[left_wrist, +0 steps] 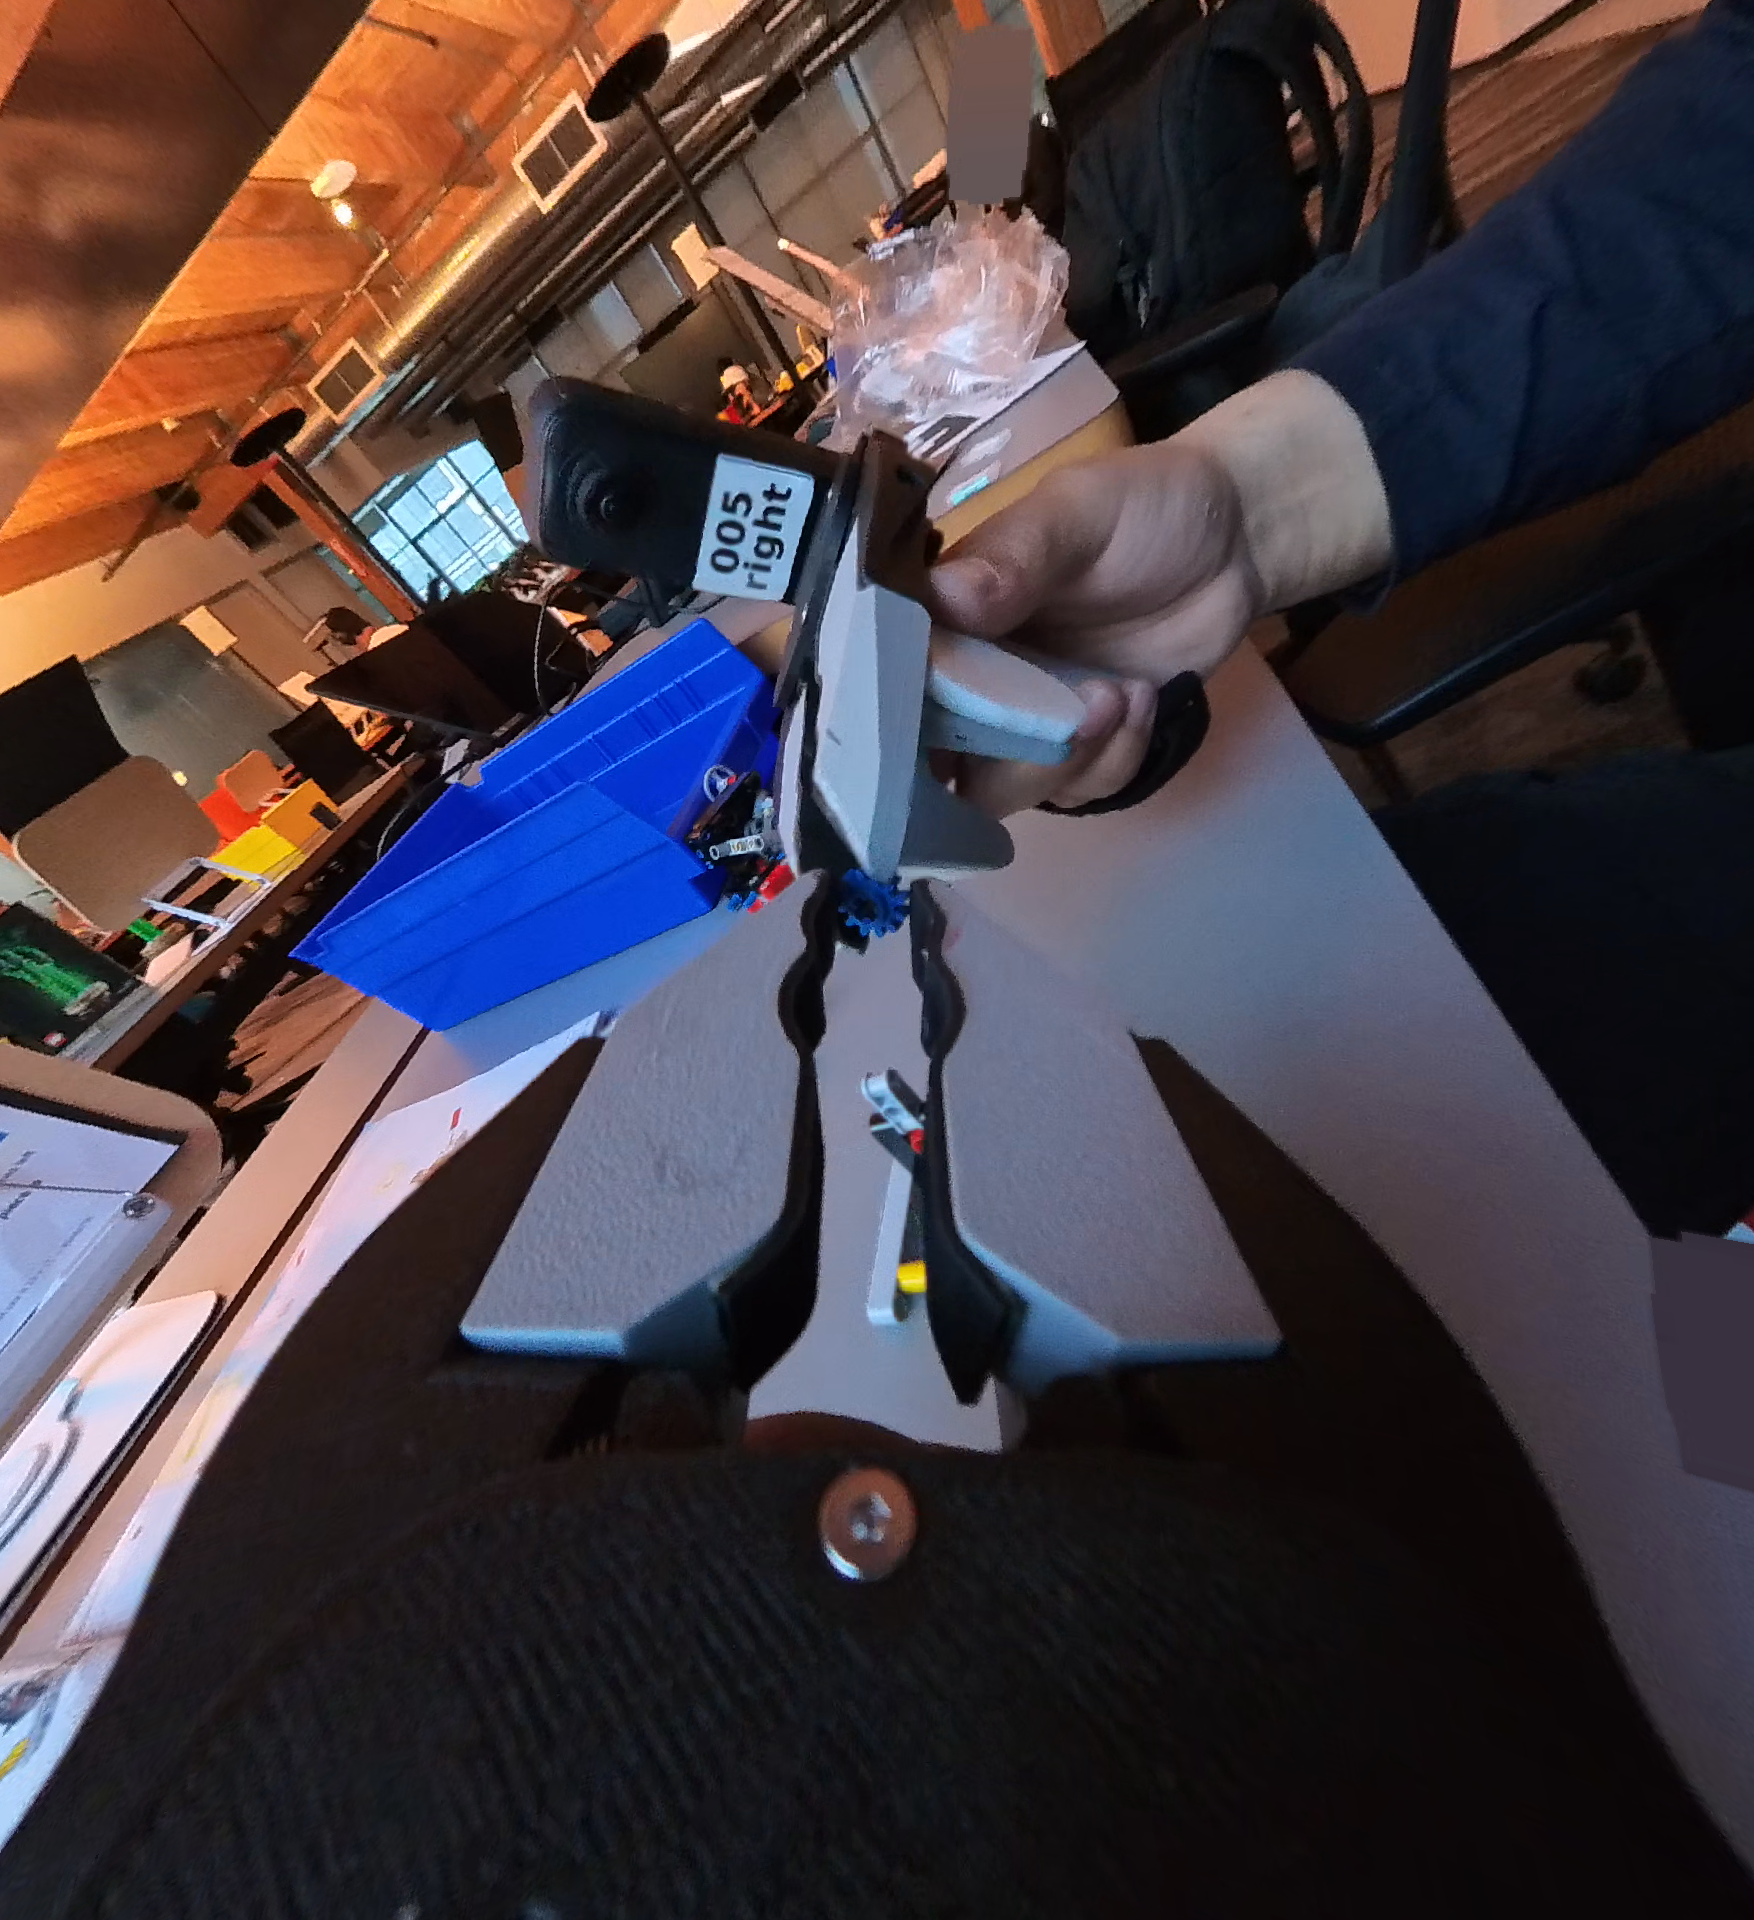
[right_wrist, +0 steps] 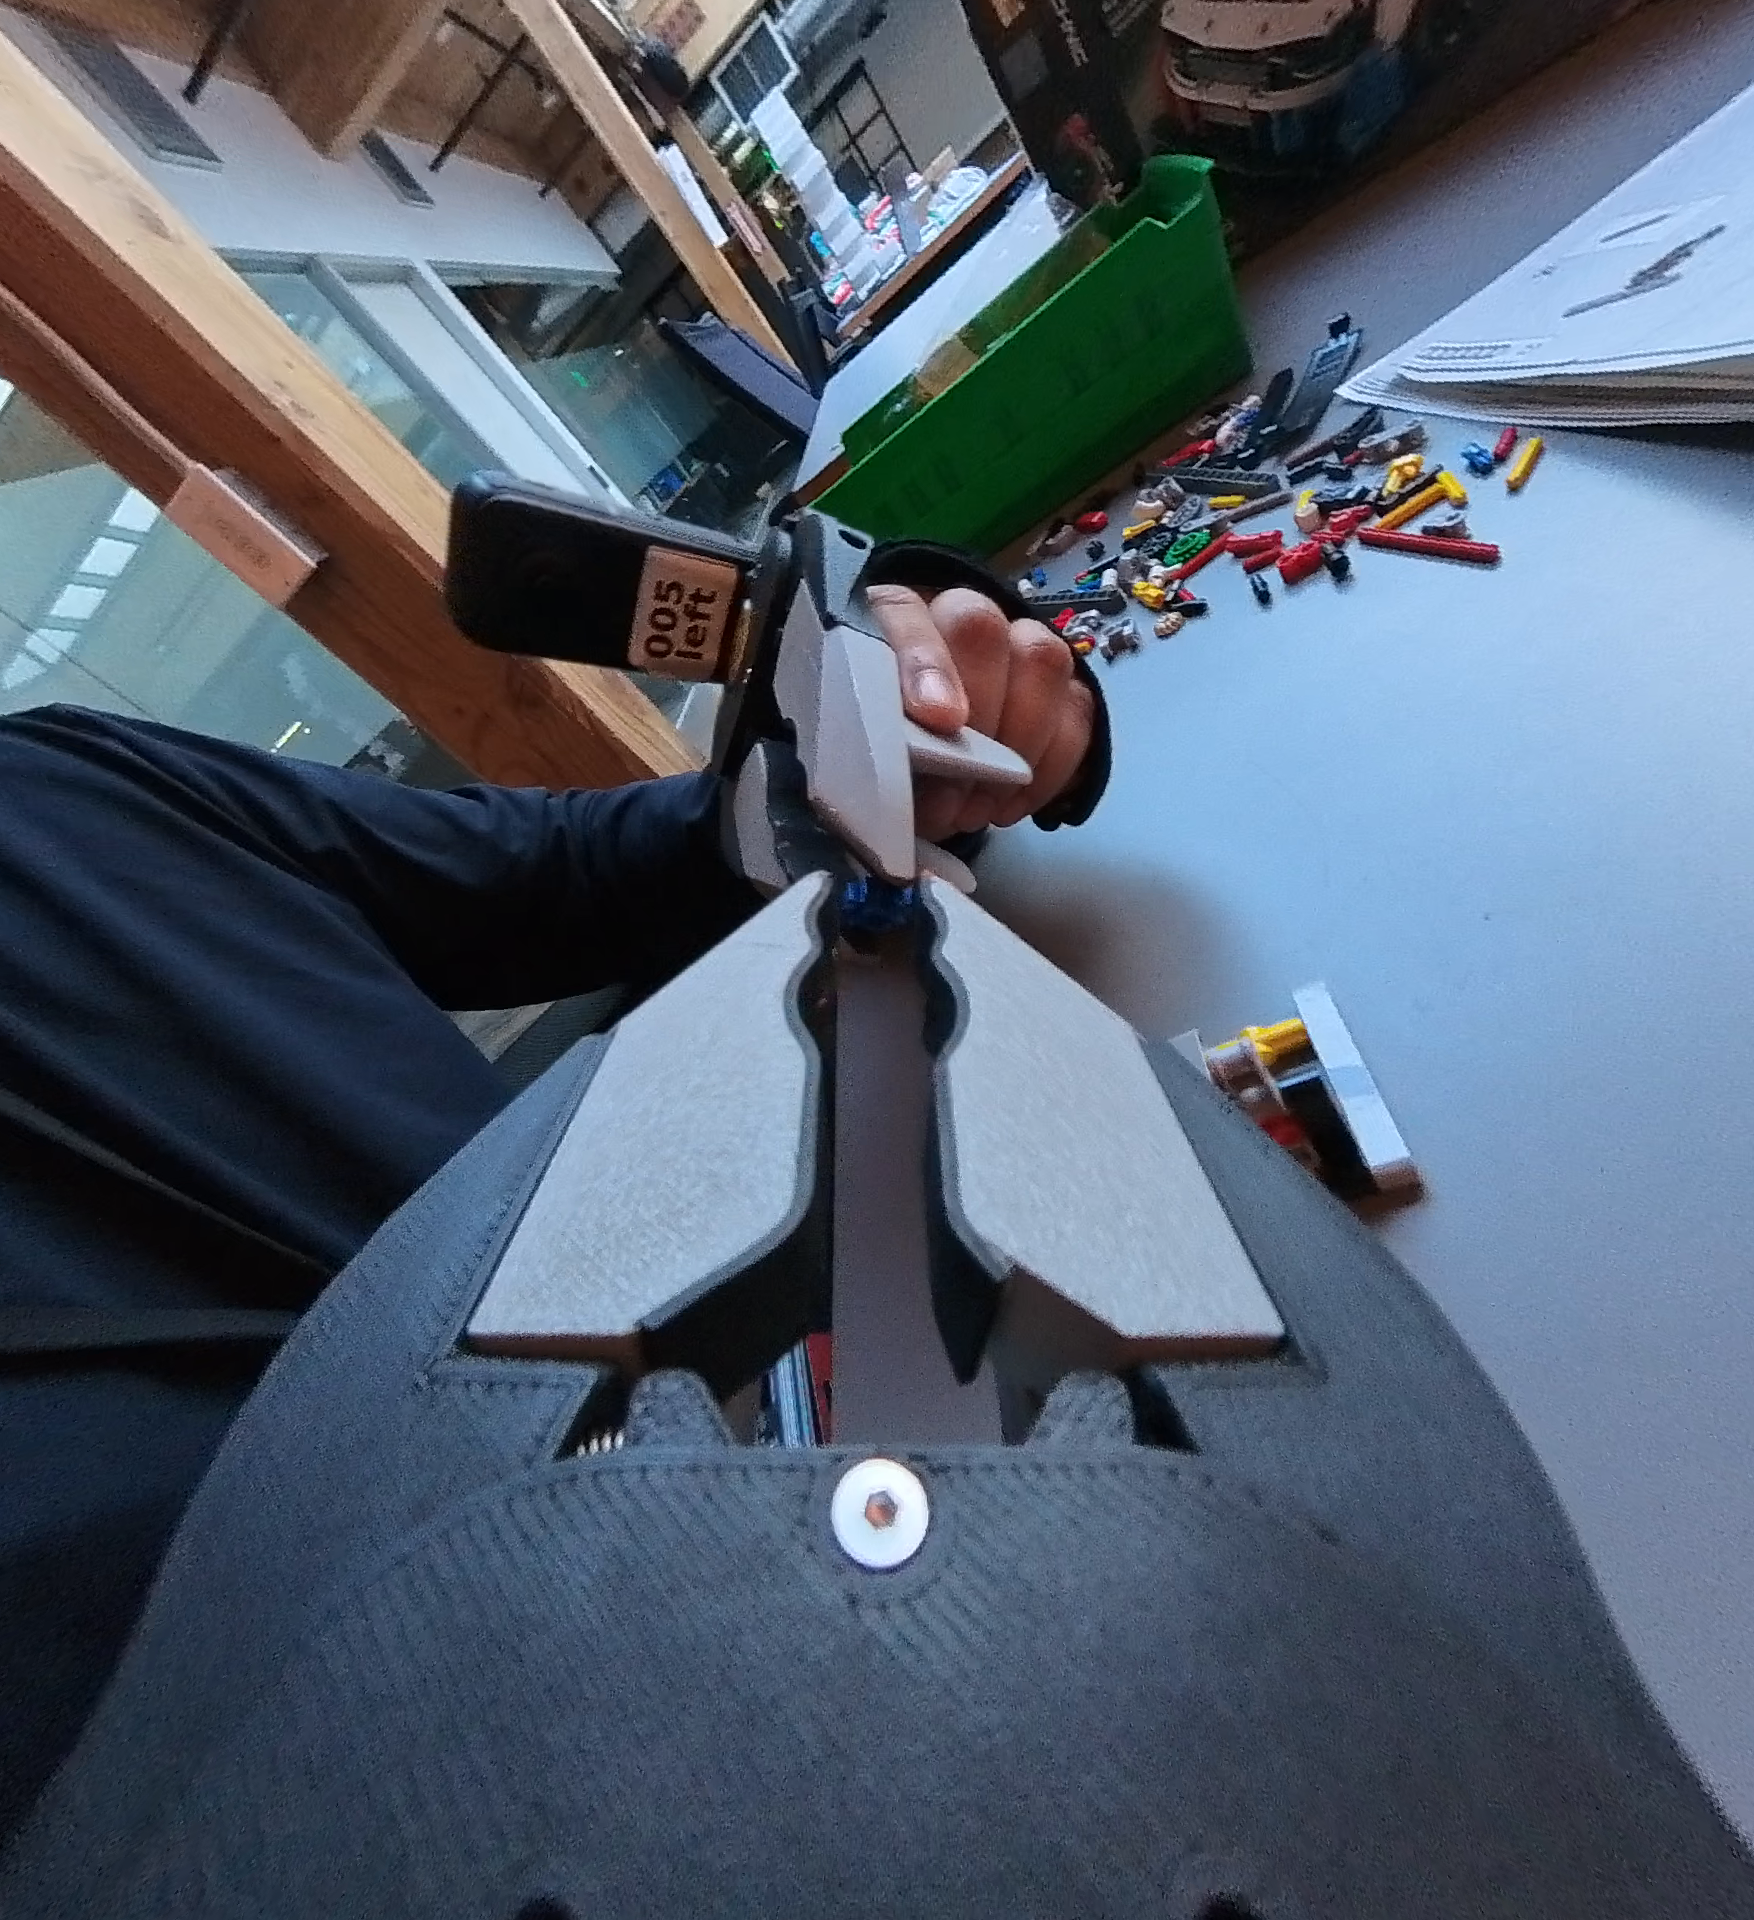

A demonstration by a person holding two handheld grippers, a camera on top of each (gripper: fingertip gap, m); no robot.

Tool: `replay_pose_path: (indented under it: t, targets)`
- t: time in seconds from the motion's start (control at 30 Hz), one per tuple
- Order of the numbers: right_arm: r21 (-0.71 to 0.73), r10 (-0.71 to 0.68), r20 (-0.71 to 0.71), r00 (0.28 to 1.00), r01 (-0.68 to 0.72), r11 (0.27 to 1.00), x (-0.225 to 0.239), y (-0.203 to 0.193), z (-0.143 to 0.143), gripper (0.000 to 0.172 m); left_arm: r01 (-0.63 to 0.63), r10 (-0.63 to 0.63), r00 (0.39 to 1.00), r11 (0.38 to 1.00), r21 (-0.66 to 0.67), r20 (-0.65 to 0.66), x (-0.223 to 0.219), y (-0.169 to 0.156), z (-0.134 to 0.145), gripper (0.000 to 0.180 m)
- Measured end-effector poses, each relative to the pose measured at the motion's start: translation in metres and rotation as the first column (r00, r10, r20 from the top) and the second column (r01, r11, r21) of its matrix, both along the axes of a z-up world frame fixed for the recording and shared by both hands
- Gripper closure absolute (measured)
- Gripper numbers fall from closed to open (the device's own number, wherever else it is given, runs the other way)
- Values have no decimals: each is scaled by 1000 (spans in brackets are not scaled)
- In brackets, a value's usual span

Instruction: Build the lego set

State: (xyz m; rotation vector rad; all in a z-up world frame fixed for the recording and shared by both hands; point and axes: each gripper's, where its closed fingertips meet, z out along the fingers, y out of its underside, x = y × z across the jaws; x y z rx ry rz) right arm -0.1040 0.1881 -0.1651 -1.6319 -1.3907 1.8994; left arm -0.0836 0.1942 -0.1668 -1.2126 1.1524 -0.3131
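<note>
Left hand-held gripper fills foreground, fingertips pinching small blue gear. Right hand-held gripper meets it tip to tip, pinching same gear from opposite side; both tilted, raised above tabletop. Gear dead ahead of both, equally near. Blue bin at far edge; green bin, loose bricks, small part-built assembly lying below.

Both grippers have grey wedge fingers edged with wavy black pads, on ribbed black bodies with a silver screw. Each carries a black camera with a white label. The person wears dark navy sleeves and black wrist straps.
</note>
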Motion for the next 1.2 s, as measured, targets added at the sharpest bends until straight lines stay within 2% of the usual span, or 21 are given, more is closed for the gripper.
replay_pose_path:
  t: [0.23,0.63,1.2]
  targets:
    - [-32,-4,25,1000,5,999,-1,7,-6,162,-24,23,1000,999,-31,-18,-2,6,-5,169]
    - [28,42,121,992,-45,999,-4,9,-17,162,22,-23,1000,995,-100,-8,-6,5,-15,168]
    - [-9,46,165,985,-45,999,-9,14,-20,162,-8,7,1000,997,-76,-14,-12,10,-18,169]
